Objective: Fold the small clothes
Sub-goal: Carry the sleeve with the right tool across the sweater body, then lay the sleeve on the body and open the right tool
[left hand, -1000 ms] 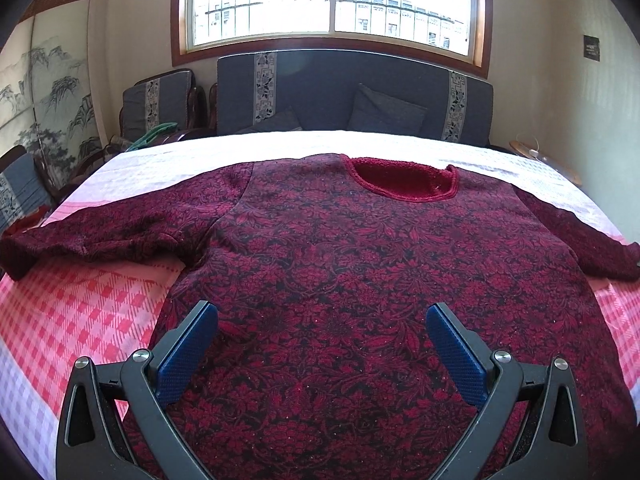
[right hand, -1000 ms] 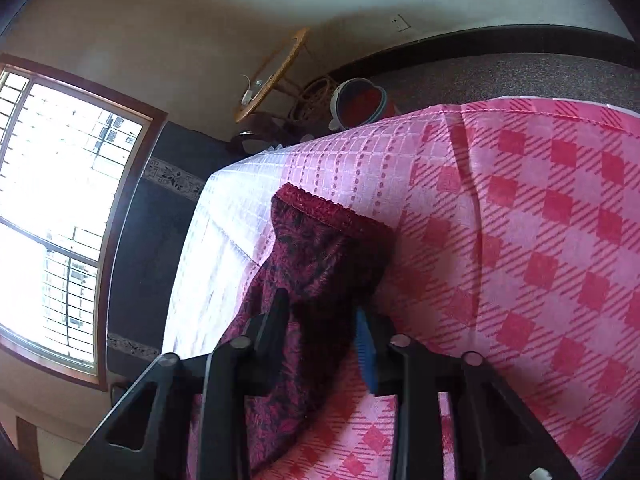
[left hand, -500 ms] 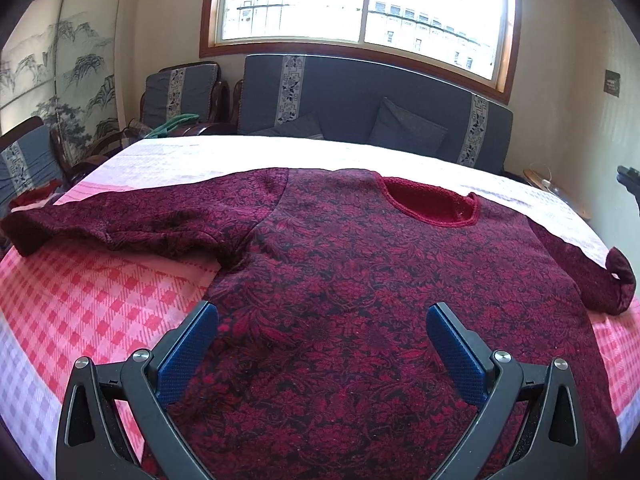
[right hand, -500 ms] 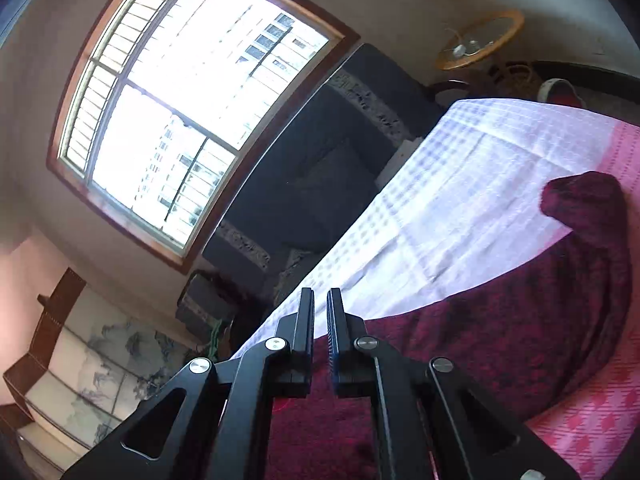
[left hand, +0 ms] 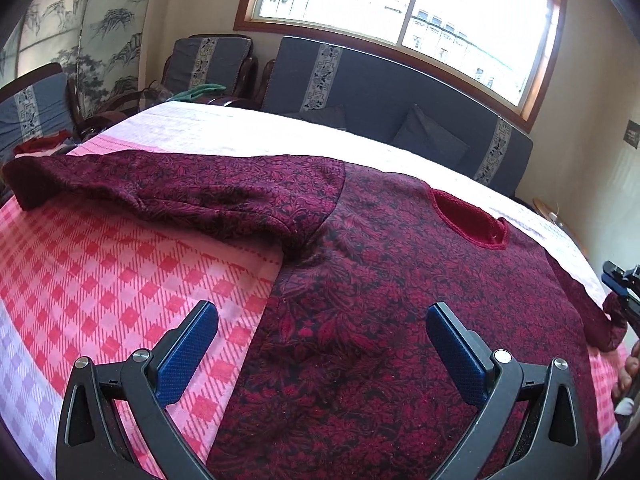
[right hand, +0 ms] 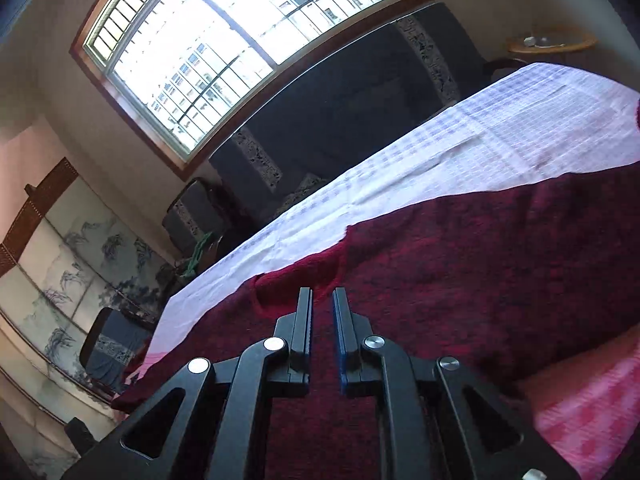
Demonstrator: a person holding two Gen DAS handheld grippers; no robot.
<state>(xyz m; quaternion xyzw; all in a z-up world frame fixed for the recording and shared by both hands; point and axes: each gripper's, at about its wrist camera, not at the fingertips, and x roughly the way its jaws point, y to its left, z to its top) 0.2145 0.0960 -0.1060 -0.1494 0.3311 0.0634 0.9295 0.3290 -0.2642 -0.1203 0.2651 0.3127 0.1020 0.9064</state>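
Both sleeves lie unfolded: left gripper (left hand: 322, 354) gapes empty over the sweater (left hand: 400, 300), right gripper (right hand: 322, 312) opening, empty, collar ahead—grab a sleeve next.

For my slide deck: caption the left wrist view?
Open left gripper above a maroon sweater spread on the checked bedspread.

A dark red sweater (left hand: 400, 300) lies flat on a pink checked cloth (left hand: 100, 280), one sleeve stretched out to the left. The left gripper (left hand: 322, 344) hovers over its hem, jaws wide apart, nothing between them. At the right edge, the right gripper (left hand: 620, 284) is just beside the other cuff (left hand: 612, 324).
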